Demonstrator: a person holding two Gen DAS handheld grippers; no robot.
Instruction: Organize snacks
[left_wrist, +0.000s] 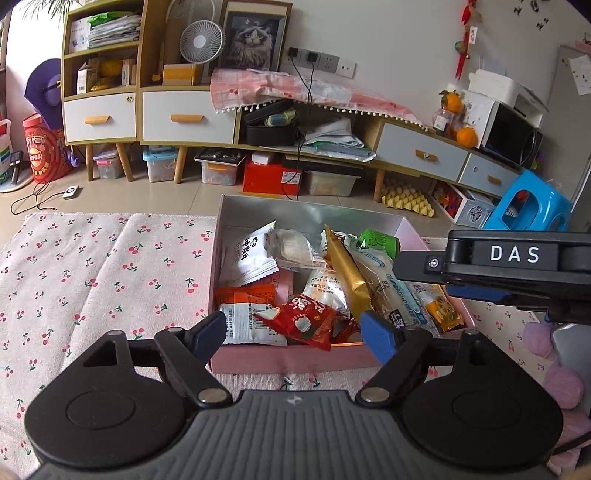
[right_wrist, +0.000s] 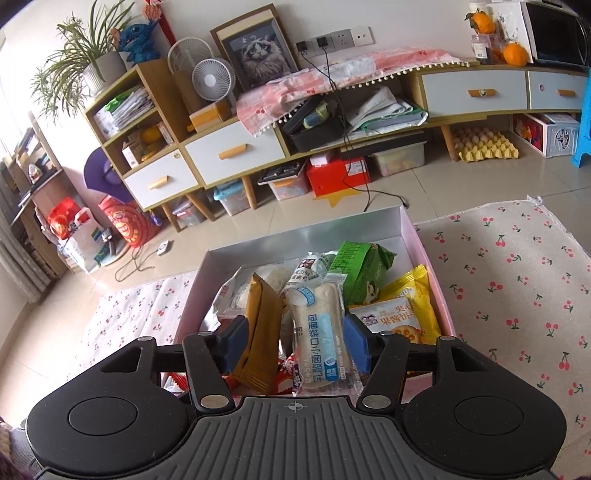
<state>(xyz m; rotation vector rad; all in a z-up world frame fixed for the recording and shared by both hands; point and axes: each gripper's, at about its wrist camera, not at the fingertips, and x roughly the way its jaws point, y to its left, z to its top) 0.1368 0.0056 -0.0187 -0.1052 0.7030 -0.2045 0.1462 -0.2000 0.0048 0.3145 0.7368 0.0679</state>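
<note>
A pink box (left_wrist: 295, 355) with a silver inside (right_wrist: 295, 236) sits on the cherry-print cloth and holds several snack packets. My left gripper (left_wrist: 295, 334) hangs over the box's near edge, open. A red packet (left_wrist: 299, 321) lies between its fingers, and a long gold packet (left_wrist: 347, 273) leans by the right pad. My right gripper (right_wrist: 295, 343) is open over the box. The gold packet (right_wrist: 258, 332) and a clear bread packet (right_wrist: 317, 332) lie between its fingers. Its black body (left_wrist: 517, 258) comes in from the right in the left wrist view.
A green packet (right_wrist: 358, 273) and a yellow biscuit packet (right_wrist: 406, 314) fill the box's right side, and a white packet (left_wrist: 247, 258) lies at its left. Cherry-print cloth (left_wrist: 92, 277) spreads on both sides. Purple plush (left_wrist: 554, 369) lies near right. A blue stool (left_wrist: 528, 206) and low cabinets stand behind.
</note>
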